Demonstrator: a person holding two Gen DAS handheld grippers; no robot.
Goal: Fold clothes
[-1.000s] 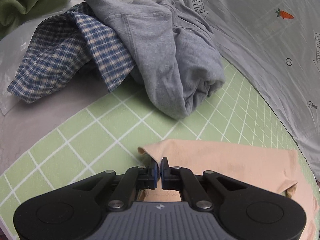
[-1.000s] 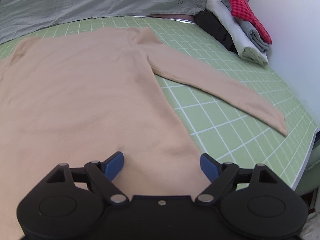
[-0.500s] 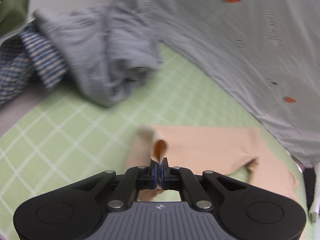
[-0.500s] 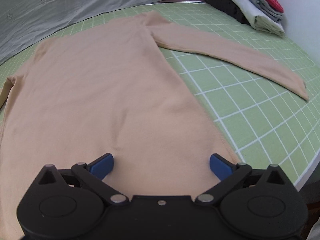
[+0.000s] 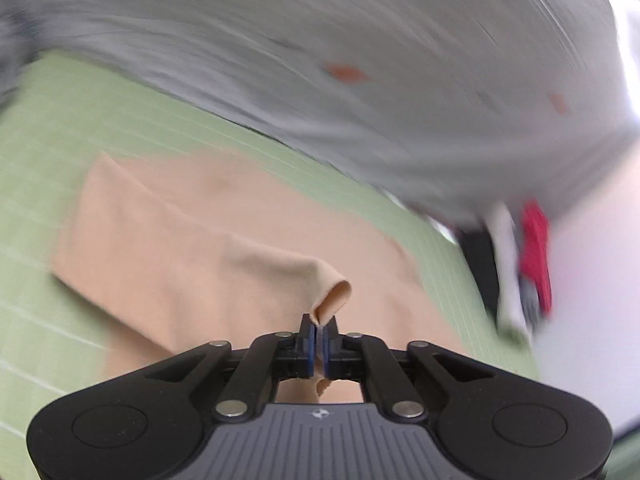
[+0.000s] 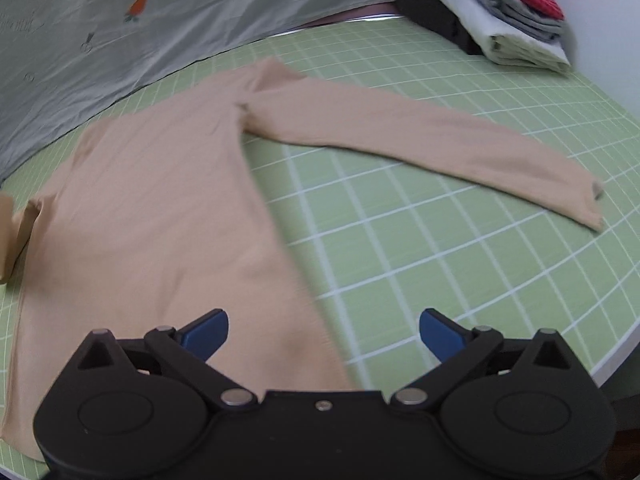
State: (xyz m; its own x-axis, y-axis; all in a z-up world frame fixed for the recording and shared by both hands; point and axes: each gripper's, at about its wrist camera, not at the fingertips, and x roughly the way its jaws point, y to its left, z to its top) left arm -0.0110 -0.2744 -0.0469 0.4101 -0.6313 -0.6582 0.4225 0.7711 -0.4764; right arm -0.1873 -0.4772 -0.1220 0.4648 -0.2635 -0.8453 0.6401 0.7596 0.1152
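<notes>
A peach long-sleeved top [image 6: 160,216] lies flat on the green gridded mat [image 6: 420,264]. Its right sleeve [image 6: 420,136] stretches out to the right. My left gripper [image 5: 319,330] is shut on the cuff of the left sleeve [image 5: 180,256] and holds it lifted and folded over the top's body [image 5: 360,256]; this view is blurred. The folded sleeve end shows at the left edge of the right wrist view [image 6: 10,236]. My right gripper [image 6: 323,330] is open and empty above the top's hem near the front edge.
A grey cloth with carrot prints [image 6: 160,20] lies along the far side of the mat [image 5: 360,60]. A stack of folded clothes [image 6: 500,12], red on top, stands at the far right corner [image 5: 524,256]. The mat's edge [image 6: 600,364] curves at the right.
My left gripper has lifted the sleeve cuff and swung it to the right over the top's body. My right gripper has pulled back and to the right, staying open.
</notes>
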